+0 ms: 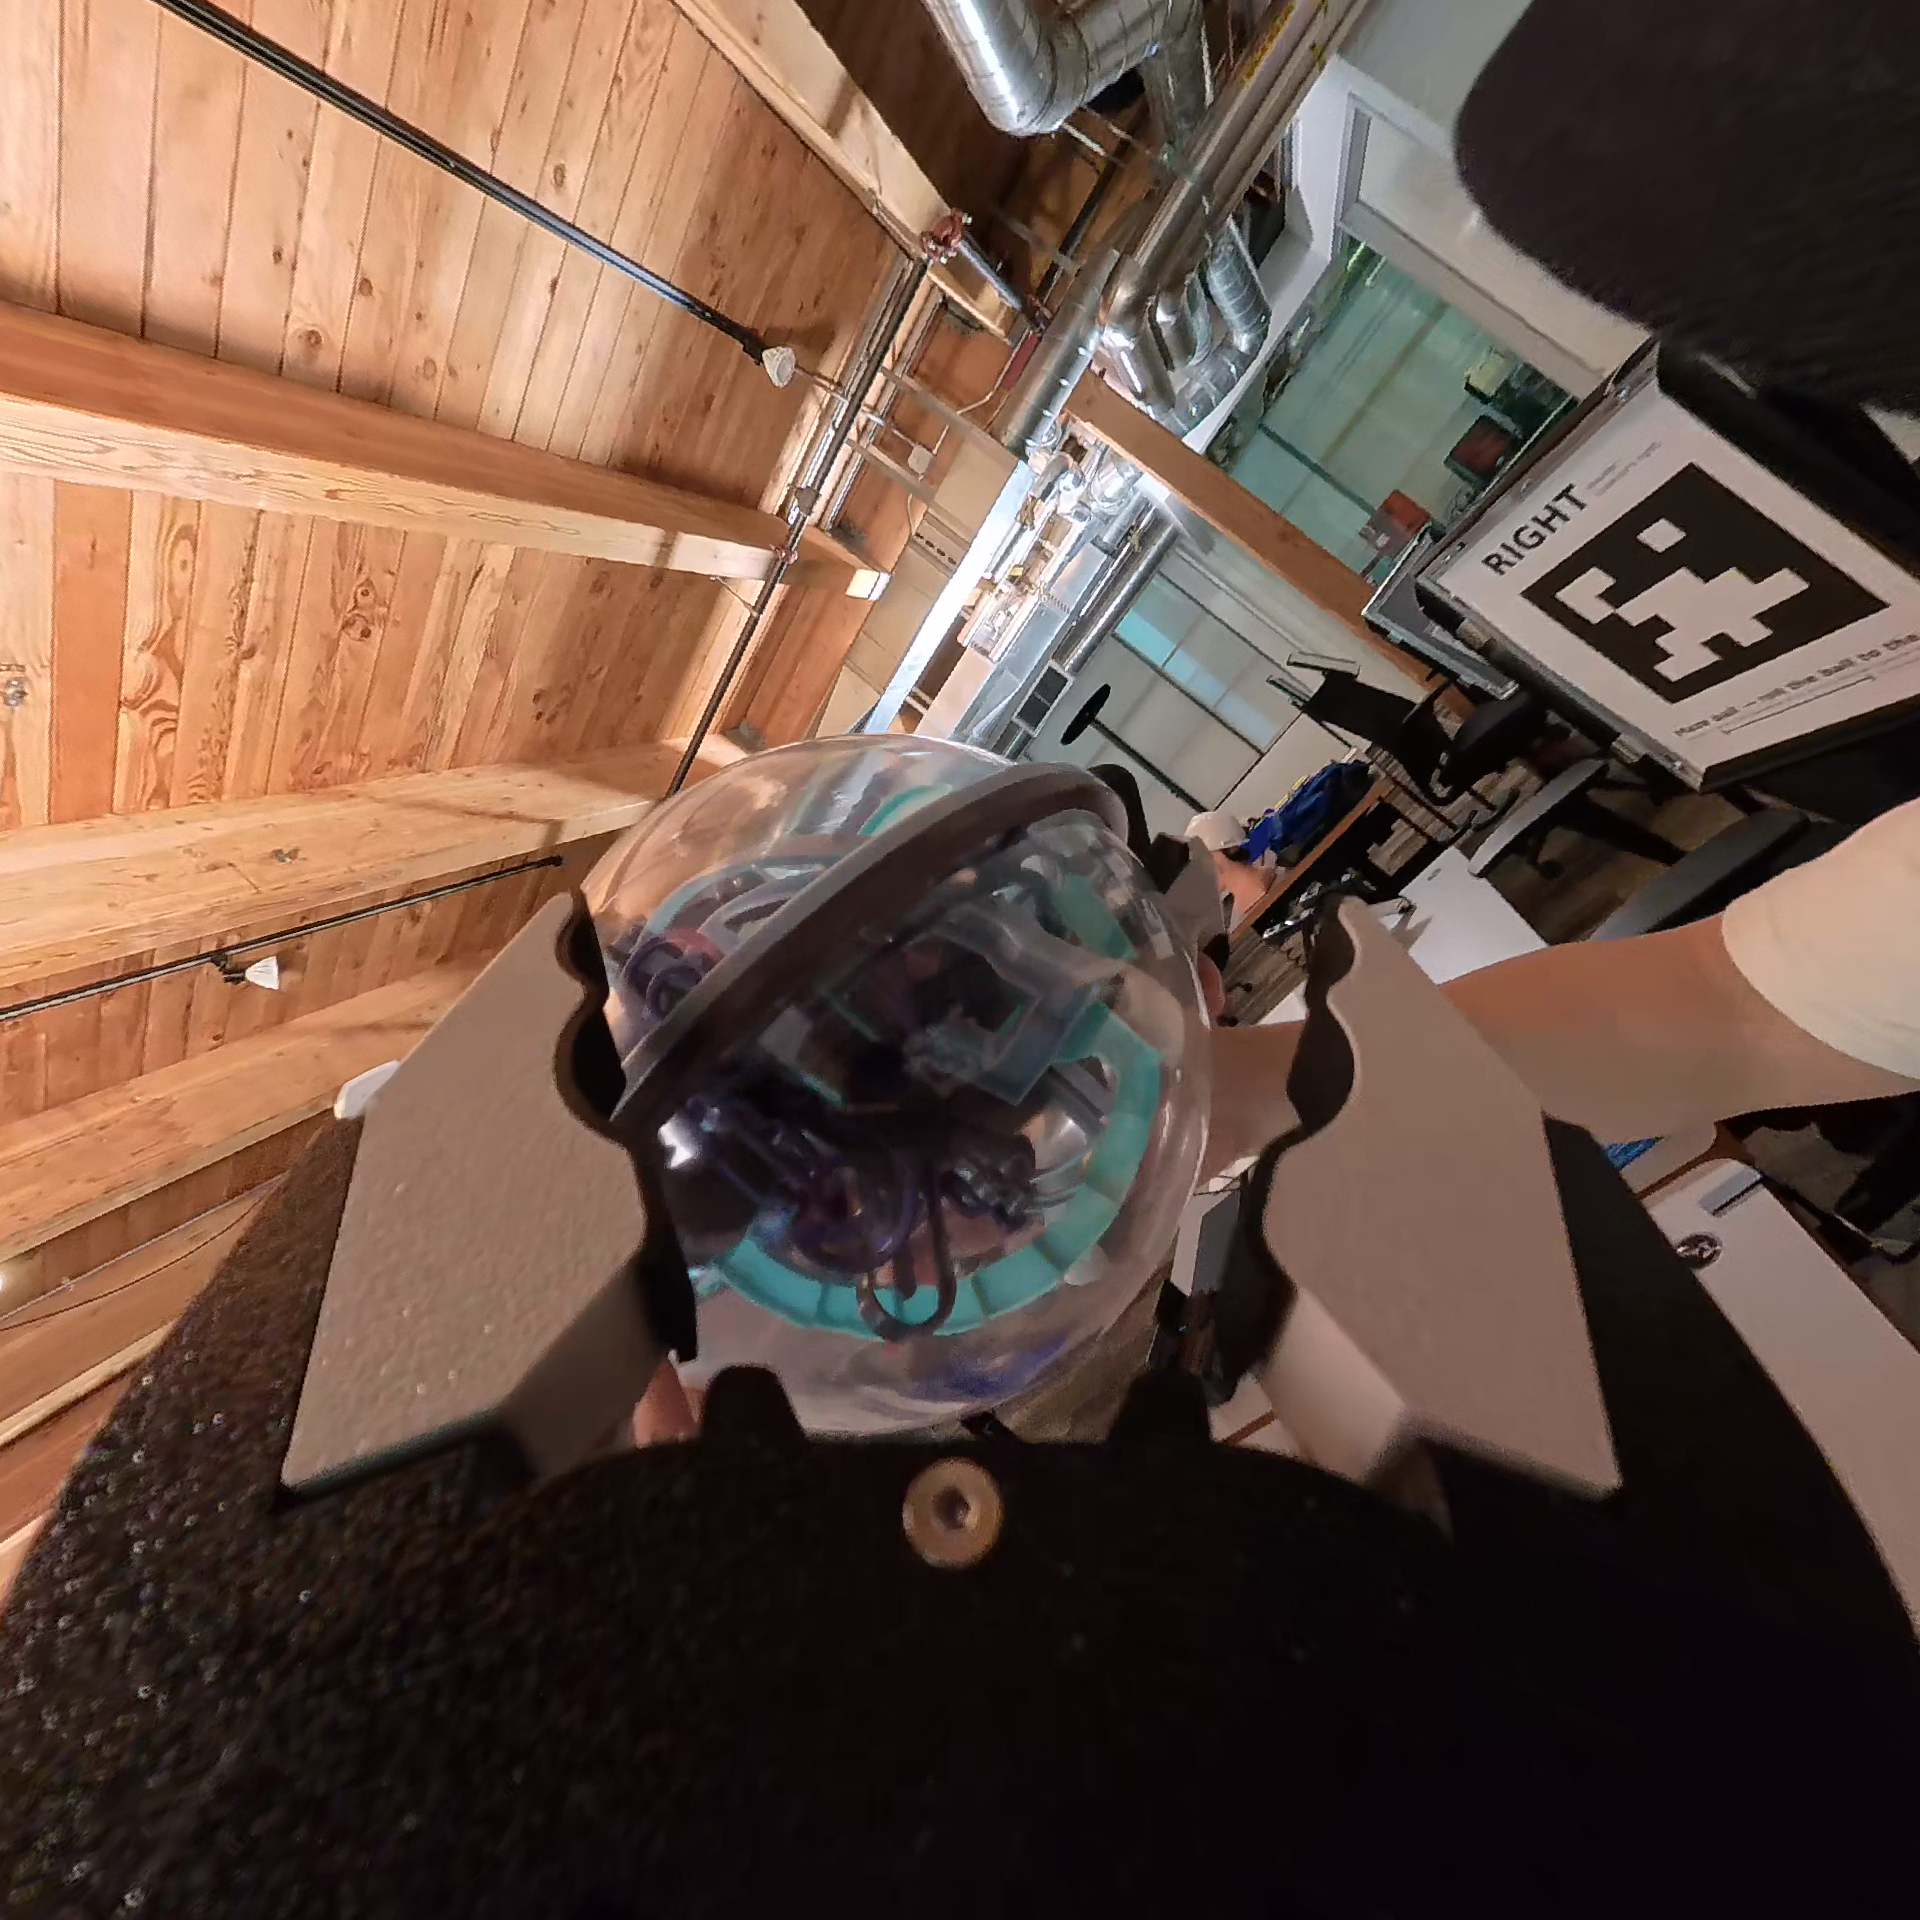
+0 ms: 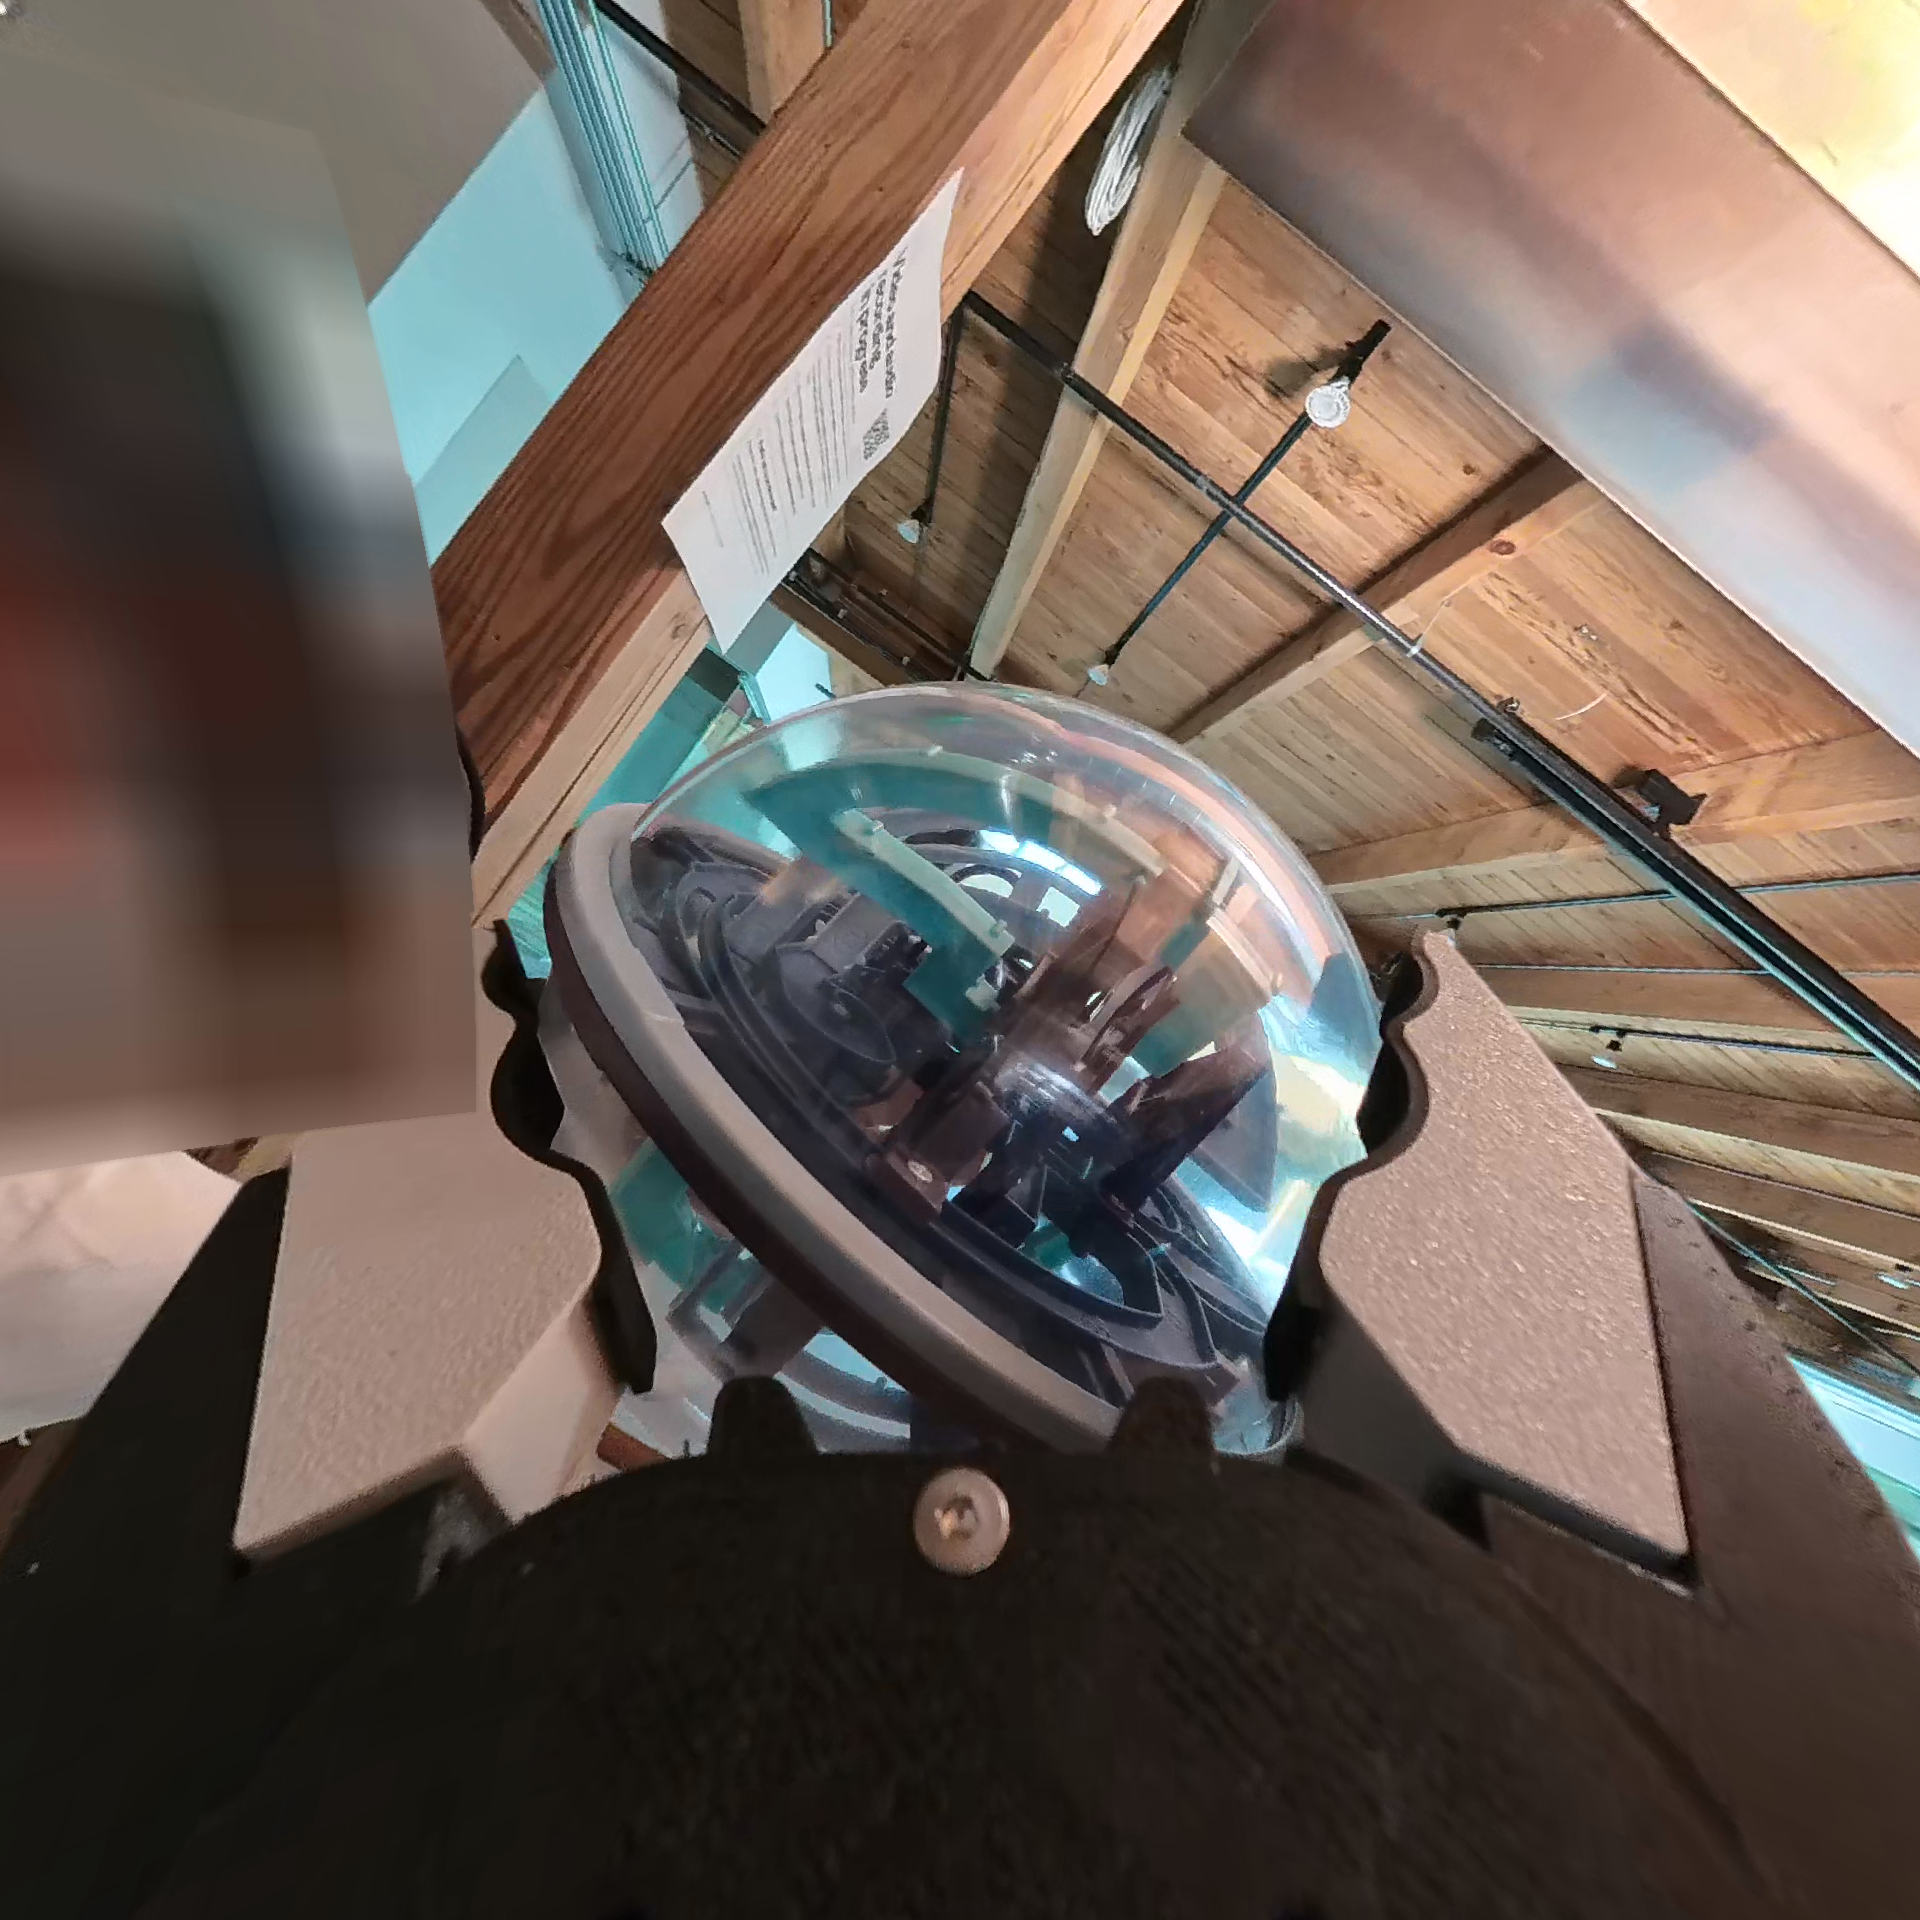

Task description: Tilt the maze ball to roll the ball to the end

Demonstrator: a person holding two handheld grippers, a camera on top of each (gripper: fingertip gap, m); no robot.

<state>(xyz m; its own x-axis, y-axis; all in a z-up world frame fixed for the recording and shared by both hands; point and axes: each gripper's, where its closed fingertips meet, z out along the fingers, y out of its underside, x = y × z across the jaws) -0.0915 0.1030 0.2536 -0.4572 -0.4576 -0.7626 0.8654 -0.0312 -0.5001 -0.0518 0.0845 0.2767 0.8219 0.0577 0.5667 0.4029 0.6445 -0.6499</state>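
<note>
The maze ball (image 1: 894,1070) is a clear sphere with teal and dark tracks inside and a grey band around its middle. It is held up in the air, tilted. In the right wrist view the ball (image 2: 956,1060) fills the gap between both fingers, and my right gripper (image 2: 961,945) is shut on it. My left gripper (image 1: 956,925) has its jaws around the ball. Its left finger (image 1: 468,1195) lies against the ball and its right finger (image 1: 1434,1195) stands a small gap off. I cannot make out the small ball inside.
Both cameras look up at a wooden plank ceiling (image 1: 312,520) with beams, black rails and metal ducts (image 1: 1039,62). A paper sheet (image 2: 821,416) hangs on a beam. A white marker box (image 1: 1683,603) and a person's arm (image 1: 1662,1018) are on the right.
</note>
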